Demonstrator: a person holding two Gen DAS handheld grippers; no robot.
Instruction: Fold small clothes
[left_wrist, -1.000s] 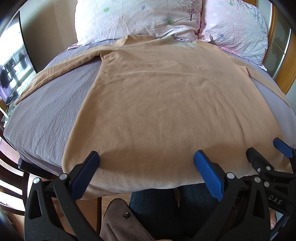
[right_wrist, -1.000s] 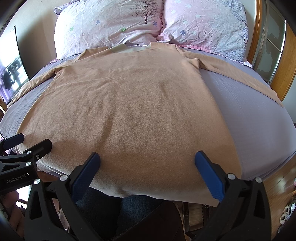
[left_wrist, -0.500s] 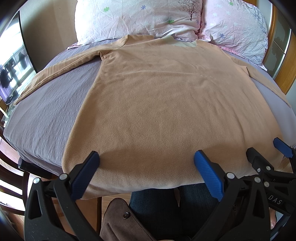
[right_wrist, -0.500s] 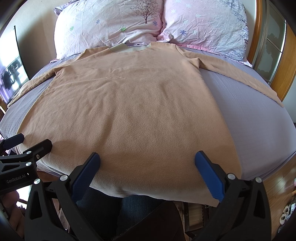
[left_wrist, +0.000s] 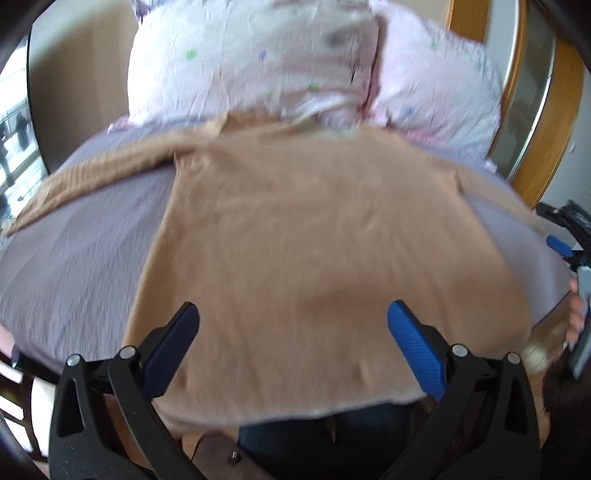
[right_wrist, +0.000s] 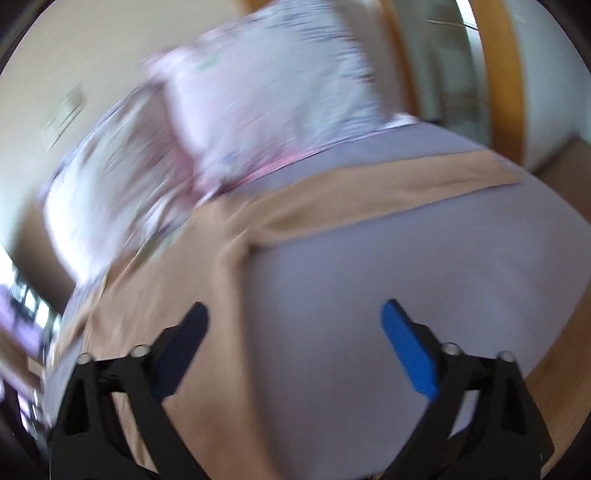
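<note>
A tan long-sleeved shirt (left_wrist: 314, 240) lies flat on the grey bed sheet (left_wrist: 81, 258), collar toward the pillows, both sleeves spread out. My left gripper (left_wrist: 293, 332) is open and empty above the shirt's hem. My right gripper (right_wrist: 295, 328) is open and empty, tilted, above the bare sheet (right_wrist: 388, 266) just right of the shirt's side edge; the shirt's right sleeve (right_wrist: 388, 184) stretches away beyond it. The right gripper also shows at the right edge of the left wrist view (left_wrist: 569, 247). Both views are blurred by motion.
Two floral pillows (left_wrist: 258, 59) stand at the head of the bed. A wooden frame (left_wrist: 546, 122) rises at the right. The bed's near edge (left_wrist: 332, 410) is below the hem, with the person's legs under it. Wooden floor (right_wrist: 561, 354) lies to the right.
Both grippers moved from rest. The right one swung right and tilted, from over the hem to over the bare sheet beside the shirt. The left one shifted slightly forward and rightward.
</note>
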